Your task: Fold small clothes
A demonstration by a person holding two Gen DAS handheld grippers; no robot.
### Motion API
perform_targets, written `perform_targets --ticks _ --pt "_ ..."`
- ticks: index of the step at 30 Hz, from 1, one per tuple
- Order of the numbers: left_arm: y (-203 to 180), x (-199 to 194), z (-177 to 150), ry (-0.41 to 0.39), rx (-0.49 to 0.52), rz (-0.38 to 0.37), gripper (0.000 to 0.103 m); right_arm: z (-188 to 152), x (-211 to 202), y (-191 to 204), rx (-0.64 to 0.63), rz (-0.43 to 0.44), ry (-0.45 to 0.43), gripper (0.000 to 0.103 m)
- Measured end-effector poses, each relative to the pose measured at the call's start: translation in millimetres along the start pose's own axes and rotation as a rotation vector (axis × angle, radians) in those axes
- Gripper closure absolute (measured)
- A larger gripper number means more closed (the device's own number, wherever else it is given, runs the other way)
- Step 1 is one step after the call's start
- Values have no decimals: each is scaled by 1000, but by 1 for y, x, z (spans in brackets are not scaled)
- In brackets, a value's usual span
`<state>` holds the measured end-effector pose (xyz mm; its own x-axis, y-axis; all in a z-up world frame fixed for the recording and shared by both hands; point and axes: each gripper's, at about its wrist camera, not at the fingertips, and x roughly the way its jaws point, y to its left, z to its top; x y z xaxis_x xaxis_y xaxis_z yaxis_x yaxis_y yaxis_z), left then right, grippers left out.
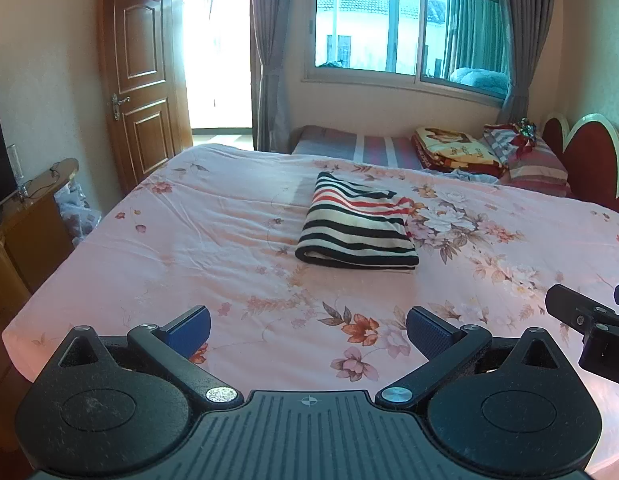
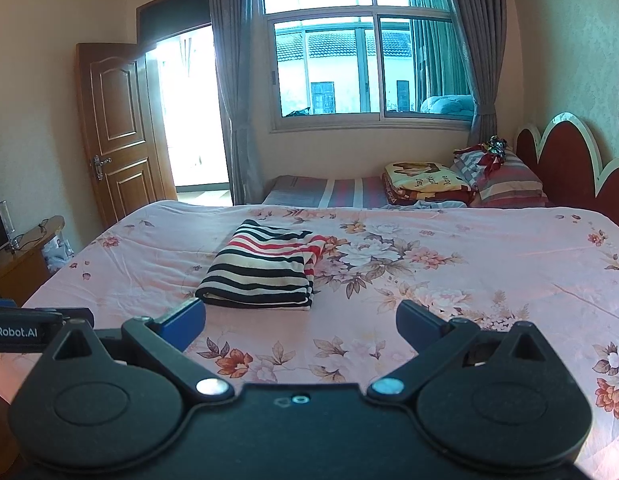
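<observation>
A striped garment (image 1: 357, 226) in black, white and red lies folded into a thick rectangle on the pink floral bed sheet (image 1: 197, 240). My left gripper (image 1: 307, 330) is open over the near part of the bed, well short of the garment, with nothing between its blue pads. The right wrist view shows the same folded garment (image 2: 261, 270) ahead and slightly left. My right gripper (image 2: 301, 326) is open too, its left pad (image 2: 185, 320) close to the garment's near edge but apart from it. The right gripper's body (image 1: 589, 326) shows at the right edge of the left wrist view.
The floral sheet (image 2: 469, 272) stretches wide to the right. Behind it lies a second striped bed (image 1: 361, 148) with a folded blanket (image 1: 453, 152) and pillows, and a red headboard (image 2: 565, 164). A wooden cabinet (image 1: 25, 216) stands left, near an open door (image 1: 137, 72).
</observation>
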<state>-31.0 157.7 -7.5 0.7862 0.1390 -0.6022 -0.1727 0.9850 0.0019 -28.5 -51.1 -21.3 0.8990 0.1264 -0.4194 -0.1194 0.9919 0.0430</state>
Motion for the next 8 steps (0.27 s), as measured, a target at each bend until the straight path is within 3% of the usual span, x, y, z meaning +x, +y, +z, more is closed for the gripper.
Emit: perform_targets --ticks 3,8 --pt "-1 6 -1 5 -7 -19 0 -1 3 -2 -3 0 5 2" --pt "-8 13 2 -27 31 9 0 -2 10 -6 -5 -6 19 2"
